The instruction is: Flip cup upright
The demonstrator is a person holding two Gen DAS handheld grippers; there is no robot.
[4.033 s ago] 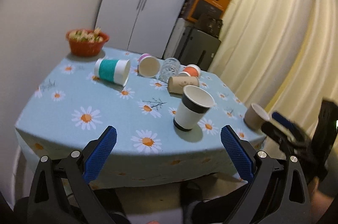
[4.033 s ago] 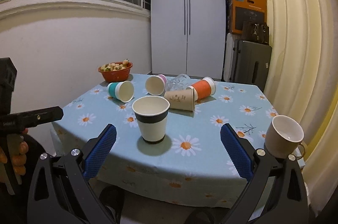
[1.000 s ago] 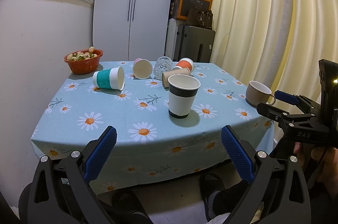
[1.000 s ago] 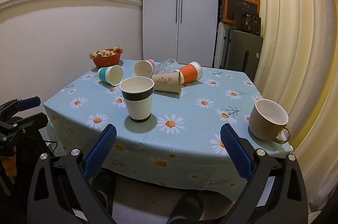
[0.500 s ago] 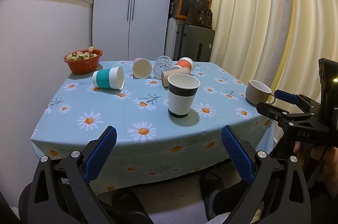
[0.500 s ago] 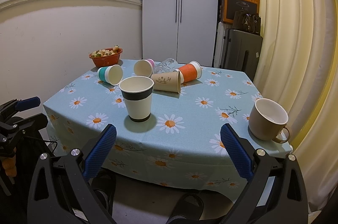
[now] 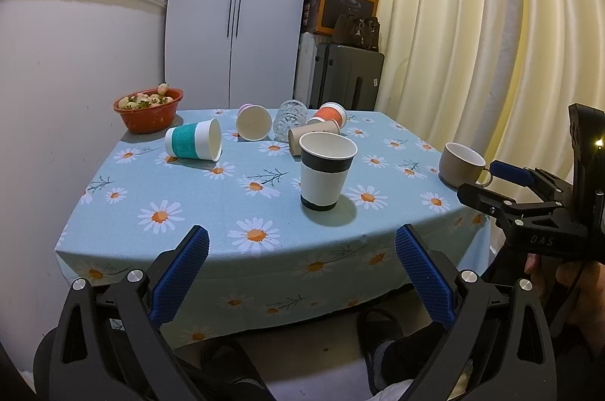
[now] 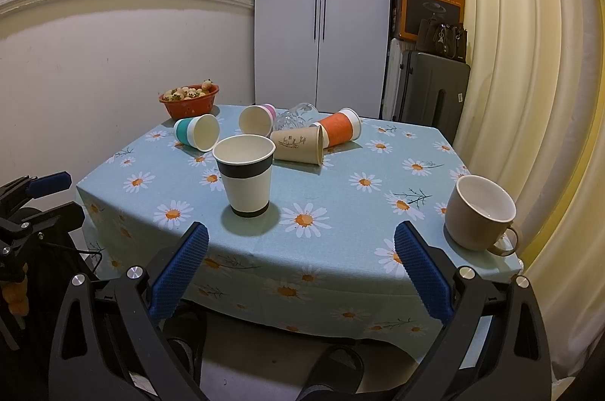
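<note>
A black-banded white paper cup (image 7: 327,171) (image 8: 247,175) stands upright near the table's front. Behind it several cups lie on their sides: a teal one (image 7: 193,140) (image 8: 197,132), a pink-rimmed one (image 7: 253,123) (image 8: 257,119), a clear glass (image 7: 290,116) (image 8: 295,115), a tan one (image 7: 314,134) (image 8: 298,144) and an orange one (image 7: 329,114) (image 8: 338,128). A beige mug (image 7: 462,164) (image 8: 479,212) stands upright at the right edge. My left gripper (image 7: 301,270) and right gripper (image 8: 301,272) are both open and empty, held off the table's front edge.
The table (image 7: 211,208) has a blue daisy cloth. An orange bowl of food (image 7: 148,110) (image 8: 189,100) sits at the back left by the wall. A cupboard, suitcase and boxes stand behind; a curtain hangs right. Feet in slippers (image 8: 332,378) show below.
Over four seconds both grippers have drawn back from the table and levelled out. In the last second almost nothing has moved.
</note>
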